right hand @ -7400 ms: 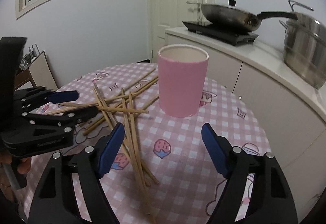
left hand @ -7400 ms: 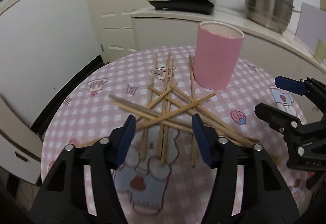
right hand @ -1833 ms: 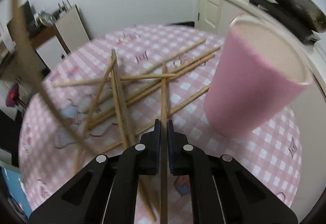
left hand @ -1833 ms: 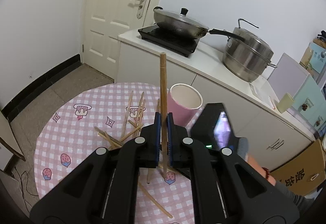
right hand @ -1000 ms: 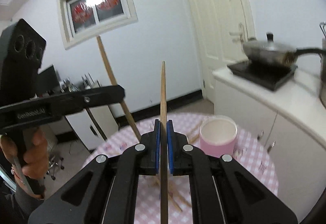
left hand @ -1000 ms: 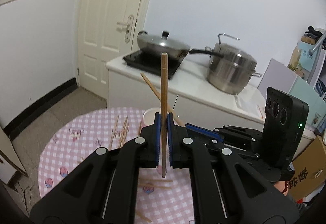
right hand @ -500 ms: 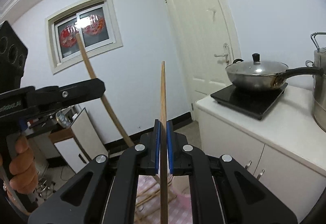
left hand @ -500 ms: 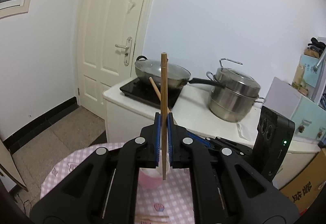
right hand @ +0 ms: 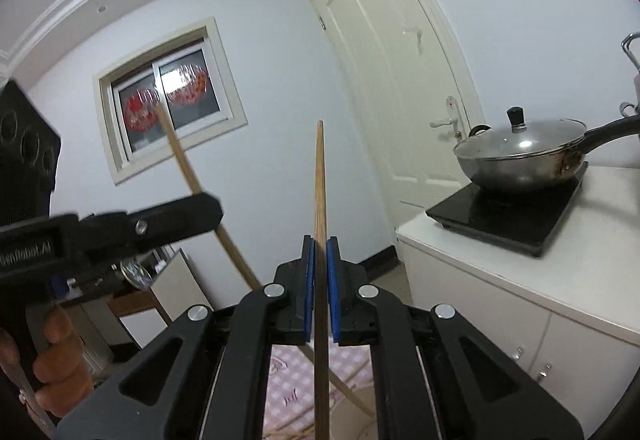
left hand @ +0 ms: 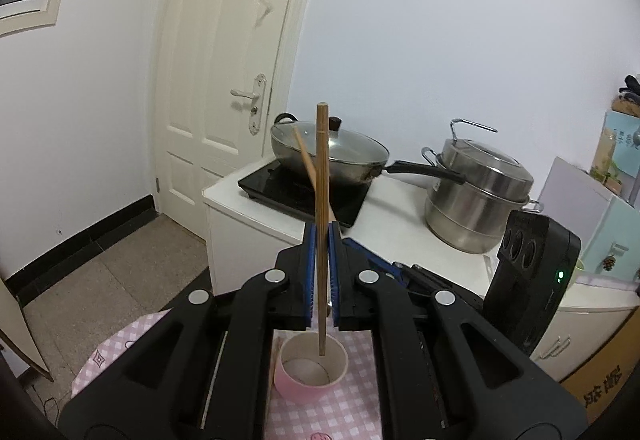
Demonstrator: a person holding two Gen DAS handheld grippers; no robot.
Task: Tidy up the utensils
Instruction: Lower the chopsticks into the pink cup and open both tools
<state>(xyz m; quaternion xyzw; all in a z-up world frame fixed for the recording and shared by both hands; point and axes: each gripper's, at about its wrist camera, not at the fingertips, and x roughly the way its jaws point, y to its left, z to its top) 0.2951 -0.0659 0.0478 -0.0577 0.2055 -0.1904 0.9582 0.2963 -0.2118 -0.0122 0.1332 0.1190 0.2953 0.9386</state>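
My left gripper is shut on a wooden chopstick held upright; its lower tip hangs over the open mouth of the pink cup on the pink checked table. My right gripper is shut on a second chopstick, also upright. The right gripper's chopstick also shows in the left wrist view, slanting behind mine. The left gripper's chopstick also shows in the right wrist view. Loose chopsticks lie on the table below.
A white counter behind the table holds a black hob with a lidded wok and a steel pot. A white door is at the left. A hand holds the left gripper's body.
Both grippers have tilted up further with their chopsticks. The left chopstick's tip now hangs over the cup's mouth. The table has nearly dropped out of the right wrist view.
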